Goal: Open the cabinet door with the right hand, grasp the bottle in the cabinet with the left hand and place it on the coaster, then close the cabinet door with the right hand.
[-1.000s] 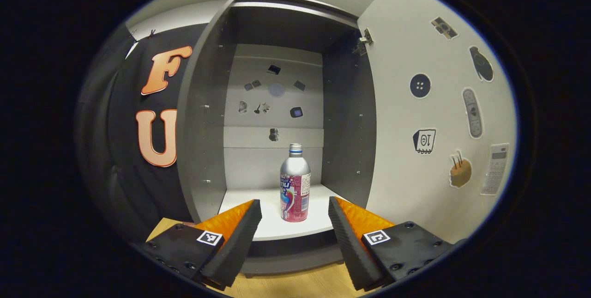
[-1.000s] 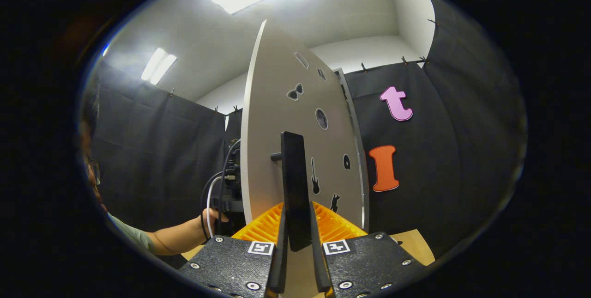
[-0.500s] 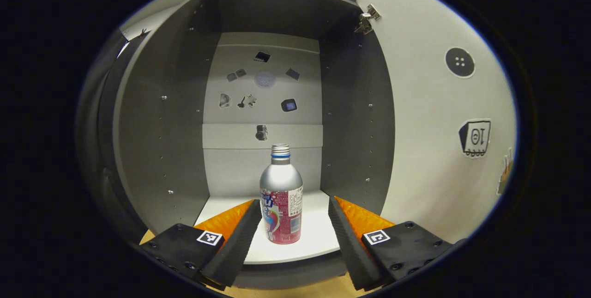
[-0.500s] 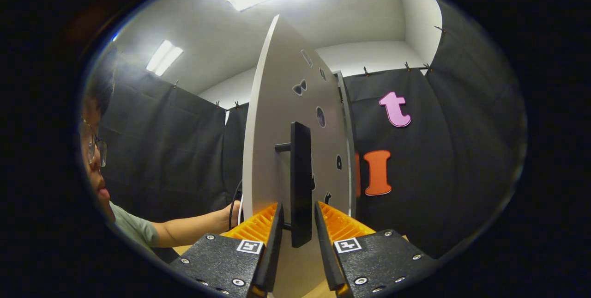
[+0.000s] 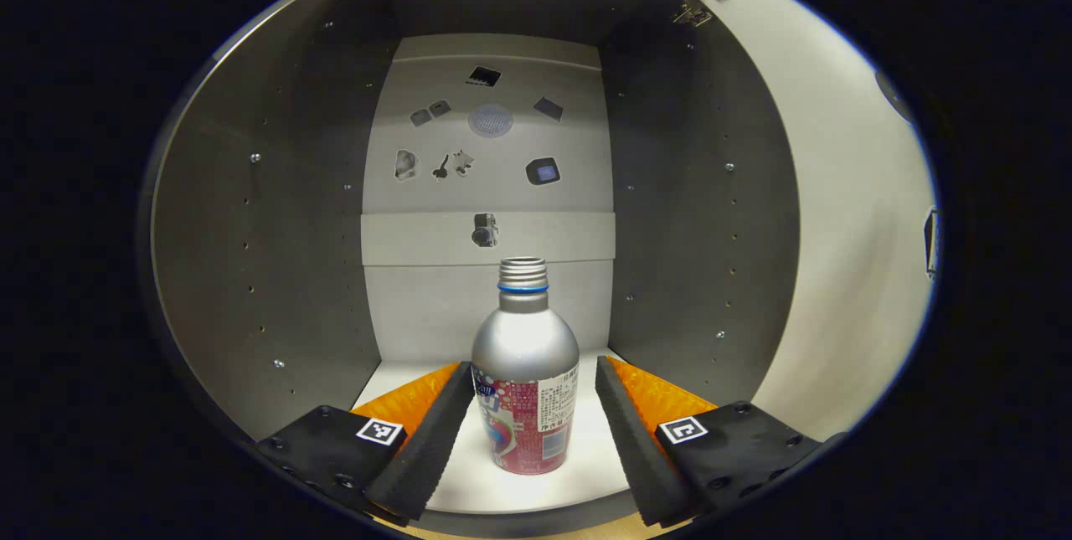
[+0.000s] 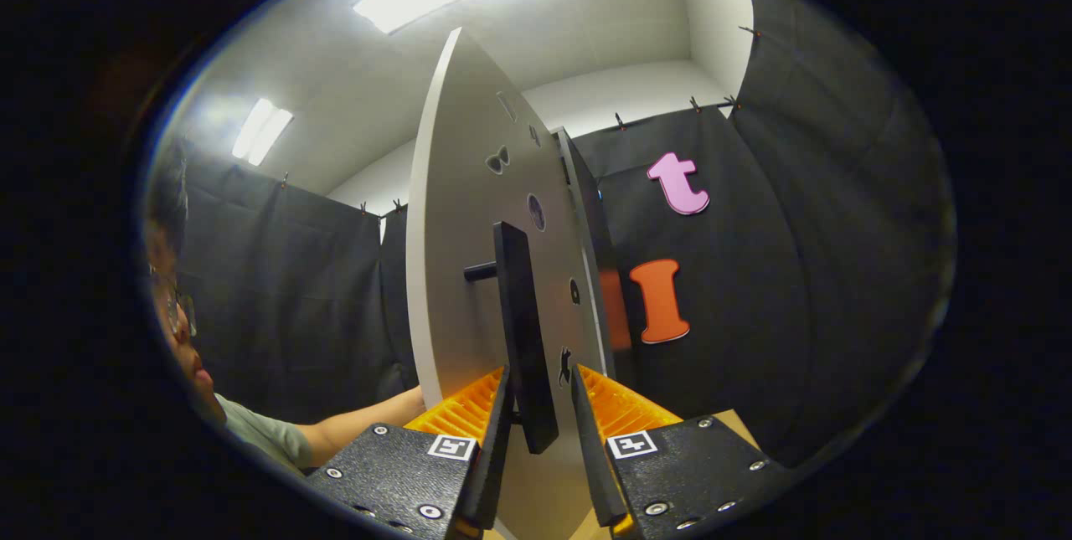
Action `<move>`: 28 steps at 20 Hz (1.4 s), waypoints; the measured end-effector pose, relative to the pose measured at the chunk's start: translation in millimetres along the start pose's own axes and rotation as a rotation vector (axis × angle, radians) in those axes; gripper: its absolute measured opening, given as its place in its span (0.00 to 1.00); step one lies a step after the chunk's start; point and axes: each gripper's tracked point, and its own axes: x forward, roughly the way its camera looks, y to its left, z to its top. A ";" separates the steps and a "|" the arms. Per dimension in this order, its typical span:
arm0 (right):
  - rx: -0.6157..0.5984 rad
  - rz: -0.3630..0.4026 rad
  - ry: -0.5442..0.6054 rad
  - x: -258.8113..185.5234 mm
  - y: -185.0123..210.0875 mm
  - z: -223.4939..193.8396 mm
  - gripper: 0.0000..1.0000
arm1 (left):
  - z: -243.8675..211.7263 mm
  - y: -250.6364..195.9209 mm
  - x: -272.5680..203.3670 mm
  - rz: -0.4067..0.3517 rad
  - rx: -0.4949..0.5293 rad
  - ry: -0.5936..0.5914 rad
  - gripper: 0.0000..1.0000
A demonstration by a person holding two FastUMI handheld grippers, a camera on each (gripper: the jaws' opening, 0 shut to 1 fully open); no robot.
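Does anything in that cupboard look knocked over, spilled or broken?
Nothing stands out. The bottle stands upright on the cabinet floor, between the left claw's open fingers, with no spill around it. One oddity: its neck shows no cap.

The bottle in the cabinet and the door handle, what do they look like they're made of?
The bottle looks like brushed metal, probably aluminium: a matte silver shoulder and threaded neck with soft highlights, under a glossy printed wrap, likely plastic film. The door handle is a flat black bar with a dull, even finish and no glare; painted metal or plastic, the look leaves that open.
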 end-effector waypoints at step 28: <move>-0.347 -0.173 -0.071 -18.8 -18.2 14.1 0.63 | -6.1 60.6 -133.3 0.020 -0.015 -0.064 0.84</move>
